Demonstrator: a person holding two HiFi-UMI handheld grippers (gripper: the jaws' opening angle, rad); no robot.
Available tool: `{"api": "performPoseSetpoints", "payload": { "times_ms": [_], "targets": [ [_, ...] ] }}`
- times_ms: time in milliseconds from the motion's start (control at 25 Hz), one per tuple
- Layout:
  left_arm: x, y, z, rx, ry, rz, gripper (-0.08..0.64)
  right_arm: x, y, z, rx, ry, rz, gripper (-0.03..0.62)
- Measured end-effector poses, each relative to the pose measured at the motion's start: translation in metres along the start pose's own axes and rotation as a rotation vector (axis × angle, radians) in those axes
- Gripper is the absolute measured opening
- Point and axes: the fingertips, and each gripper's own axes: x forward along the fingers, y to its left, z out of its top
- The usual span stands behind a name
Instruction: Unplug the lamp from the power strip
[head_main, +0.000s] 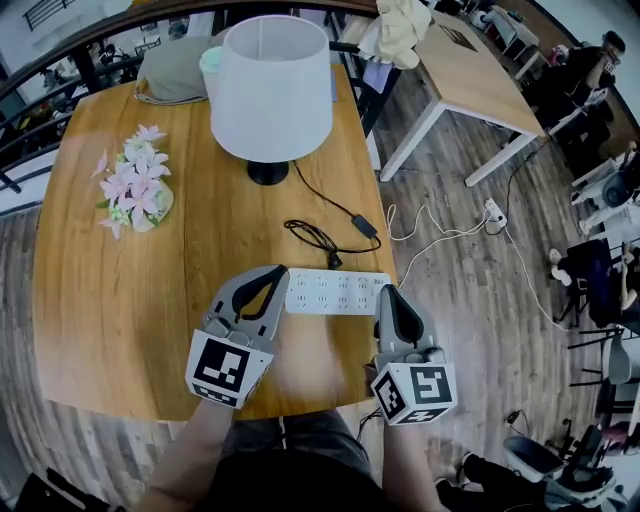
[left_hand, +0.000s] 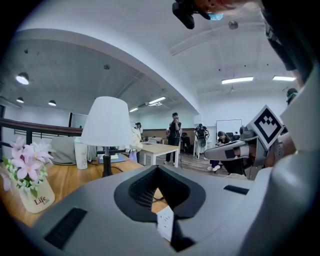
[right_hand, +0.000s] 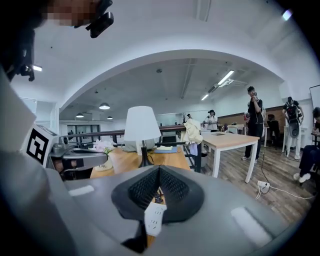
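Note:
A lamp (head_main: 272, 90) with a white shade and a black foot stands at the back of the wooden table (head_main: 120, 300). Its black cord (head_main: 318, 238) runs forward in a loose coil to a black plug (head_main: 336, 262) at the far edge of the white power strip (head_main: 335, 292). My left gripper (head_main: 282, 271) is shut, with its tips at the strip's left end. Shut as well, my right gripper (head_main: 386, 291) has its tips at the strip's right end. Below the closed jaws, the left gripper view shows the power strip (left_hand: 165, 225), and the right gripper view shows the same strip (right_hand: 154, 217).
A small vase of pink flowers (head_main: 135, 190) stands at the table's left. A grey cushion (head_main: 172, 65) and a pale cup (head_main: 210, 62) sit behind the lamp. To the right are a second table (head_main: 470, 70), a floor power strip (head_main: 493, 213) with white cords, and seated people.

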Motion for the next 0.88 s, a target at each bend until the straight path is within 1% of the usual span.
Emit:
{"api": "performPoseSetpoints", "payload": {
  "times_ms": [160, 480, 600, 720, 880],
  "targets": [
    [-0.002, -0.006, 0.017, 0.019, -0.034, -0.029, -0.005, -0.021, -0.004, 0.018, 0.012, -0.054, -0.033, 0.009],
    [-0.017, -0.003, 0.046, 0.001, -0.101, -0.042, -0.005, -0.058, -0.002, 0.046, 0.033, -0.133, -0.076, 0.009],
    [-0.026, -0.003, 0.054, -0.016, -0.132, -0.041, -0.005, -0.067, 0.004, 0.048, 0.047, -0.149, -0.076, 0.009],
    [-0.034, -0.006, 0.060, -0.012, -0.158, -0.043, -0.005, -0.073, 0.012, 0.051, 0.037, -0.156, -0.070, 0.009],
    [-0.044, -0.009, 0.064, -0.014, -0.167, -0.059, -0.005, -0.079, 0.023, 0.054, 0.023, -0.158, -0.053, 0.009]
  ]
}}
